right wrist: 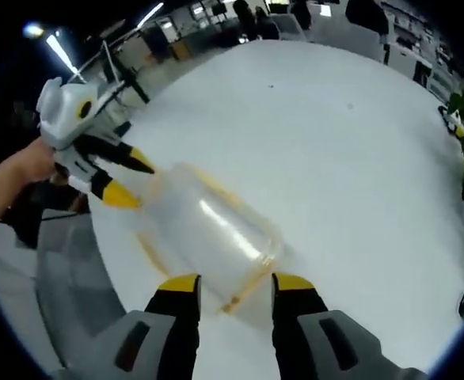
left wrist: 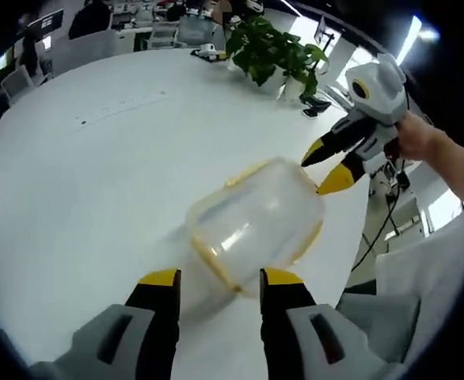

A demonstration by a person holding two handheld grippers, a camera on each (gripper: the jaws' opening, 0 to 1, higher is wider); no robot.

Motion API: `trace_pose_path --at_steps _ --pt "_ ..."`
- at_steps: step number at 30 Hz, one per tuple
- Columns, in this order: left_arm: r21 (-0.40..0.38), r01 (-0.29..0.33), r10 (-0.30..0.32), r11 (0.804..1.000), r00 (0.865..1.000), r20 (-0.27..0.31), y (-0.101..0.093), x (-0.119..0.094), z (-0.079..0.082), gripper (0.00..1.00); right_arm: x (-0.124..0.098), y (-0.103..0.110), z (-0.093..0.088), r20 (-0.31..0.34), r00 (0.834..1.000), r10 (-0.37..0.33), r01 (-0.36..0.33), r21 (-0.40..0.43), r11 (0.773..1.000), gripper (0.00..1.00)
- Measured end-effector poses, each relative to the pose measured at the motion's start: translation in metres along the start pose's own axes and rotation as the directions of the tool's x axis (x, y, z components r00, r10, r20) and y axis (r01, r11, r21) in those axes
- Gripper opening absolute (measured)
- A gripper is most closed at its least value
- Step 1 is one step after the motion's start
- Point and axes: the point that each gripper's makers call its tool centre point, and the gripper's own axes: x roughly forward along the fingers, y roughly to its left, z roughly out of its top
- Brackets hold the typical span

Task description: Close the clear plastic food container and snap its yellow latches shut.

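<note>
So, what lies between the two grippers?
The clear container with its yellow rim lies between them on the white table. The left gripper and right gripper are at opposite ends, seen in both views.

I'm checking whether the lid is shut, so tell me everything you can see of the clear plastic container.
The container is a clear, rounded plastic box with yellow trim around its rim, lying on the white table. It sits between both open grippers: the left gripper at one end, the right gripper at the other. Whether the latches are snapped can't be told.
</note>
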Motion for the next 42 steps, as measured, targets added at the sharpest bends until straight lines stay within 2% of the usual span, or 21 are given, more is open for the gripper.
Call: trace_pose_path --at_steps 6,10,16,17,21,25,29,32,36,37,40,42 --pt "0.057 0.006 -0.005 0.998 1.0 -0.024 -0.004 -0.001 0.001 0.39 0.001 -0.001 -0.003 -0.018 1.0 -0.02 0.018 -0.063 0.998 0.34" --pt "0.11 0.019 -0.014 0.994 0.999 -0.041 -0.008 0.0 0.001 0.39 0.0 0.002 -0.003 -0.03 0.999 -0.011 0.007 -0.114 0.993 0.34" --pt "0.208 0.016 0.004 0.978 0.996 -0.094 -0.009 0.0 -0.002 0.39 -0.001 0.0 -0.001 -0.039 0.999 -0.02 0.013 -0.178 0.984 0.34" --pt "0.218 0.018 0.003 0.976 0.995 -0.098 -0.01 0.0 -0.002 0.39 -0.001 0.002 0.003 -0.023 1.0 -0.012 0.007 -0.206 0.978 0.34" --pt "0.271 0.023 0.008 0.962 0.994 -0.112 -0.009 0.0 -0.001 0.39 -0.002 0.003 0.003 -0.034 0.999 -0.008 -0.001 -0.266 0.964 0.34" --pt "0.333 0.018 0.021 0.943 0.993 -0.115 -0.008 -0.001 0.003 0.38 -0.003 0.003 0.006 -0.035 0.999 -0.007 -0.004 -0.307 0.952 0.33" --pt "0.403 0.018 0.029 0.915 0.994 -0.11 -0.008 -0.003 0.007 0.36 -0.004 0.005 0.01 -0.041 0.999 -0.005 -0.011 -0.376 0.926 0.32" --pt "0.426 0.022 0.017 0.905 0.996 -0.087 -0.009 -0.004 0.014 0.35 -0.003 0.009 0.013 -0.038 0.999 0.006 -0.021 -0.413 0.91 0.31" --pt "0.494 0.025 0.018 0.869 0.996 -0.082 -0.01 -0.004 0.019 0.32 -0.002 0.012 0.014 -0.05 0.999 0.015 -0.036 -0.456 0.889 0.3" --pt "0.5 0.028 0.016 0.866 0.996 -0.084 -0.01 -0.004 0.019 0.32 -0.001 0.013 0.014 -0.05 0.999 0.022 -0.043 -0.473 0.88 0.3" --pt "0.528 0.035 0.013 0.848 0.996 -0.088 -0.012 -0.004 0.021 0.32 -0.001 0.014 0.014 -0.057 0.998 0.024 -0.048 -0.485 0.873 0.3" --pt "0.532 0.034 0.014 0.846 0.996 -0.087 -0.012 -0.003 0.023 0.32 -0.002 0.015 0.015 -0.057 0.998 0.025 -0.05 -0.49 0.87 0.3"
